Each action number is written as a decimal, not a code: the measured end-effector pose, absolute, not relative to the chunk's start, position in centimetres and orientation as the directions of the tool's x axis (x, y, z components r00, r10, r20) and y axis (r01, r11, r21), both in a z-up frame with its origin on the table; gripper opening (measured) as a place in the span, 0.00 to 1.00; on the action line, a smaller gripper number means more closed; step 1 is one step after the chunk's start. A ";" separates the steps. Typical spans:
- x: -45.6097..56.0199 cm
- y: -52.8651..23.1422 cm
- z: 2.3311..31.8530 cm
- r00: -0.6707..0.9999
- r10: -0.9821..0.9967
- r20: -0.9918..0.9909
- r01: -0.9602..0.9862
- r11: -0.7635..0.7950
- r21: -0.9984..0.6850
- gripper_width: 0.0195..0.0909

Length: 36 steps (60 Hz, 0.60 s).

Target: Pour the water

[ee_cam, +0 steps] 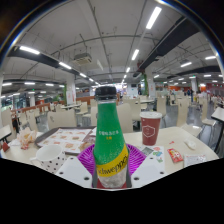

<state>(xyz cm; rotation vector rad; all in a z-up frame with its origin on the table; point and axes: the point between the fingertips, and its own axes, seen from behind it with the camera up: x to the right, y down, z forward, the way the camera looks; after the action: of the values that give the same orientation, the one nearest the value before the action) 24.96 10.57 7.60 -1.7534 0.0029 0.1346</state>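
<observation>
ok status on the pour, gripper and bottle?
Gripper shut on green bottle, bottle upright, cap on. Red paper cup just beyond on the table, upright. Nothing between bottle and cup.

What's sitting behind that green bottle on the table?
Just behind the green bottle, to its right, stands a red paper cup on the white table. Whatever lies directly behind the bottle is hidden. The gripper holds the bottle.
</observation>
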 end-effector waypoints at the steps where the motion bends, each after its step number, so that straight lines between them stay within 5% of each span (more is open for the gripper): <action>1: 25.0 10.6 7.6 0.992 0.079 -0.103 -0.087 -0.186 -0.979 0.26; 15: 24.6 11.0 7.7 0.993 0.075 -0.090 -0.074 -0.189 -0.979 0.29; 31: 25.3 6.9 6.7 0.999 -0.004 -0.054 -0.052 -0.394 -0.917 0.92; 36: 25.4 3.6 7.7 0.998 -0.047 -0.046 -0.062 -0.452 -0.890 0.91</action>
<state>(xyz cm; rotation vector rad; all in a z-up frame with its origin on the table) 25.37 3.62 7.73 -2.0409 0.0764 0.0176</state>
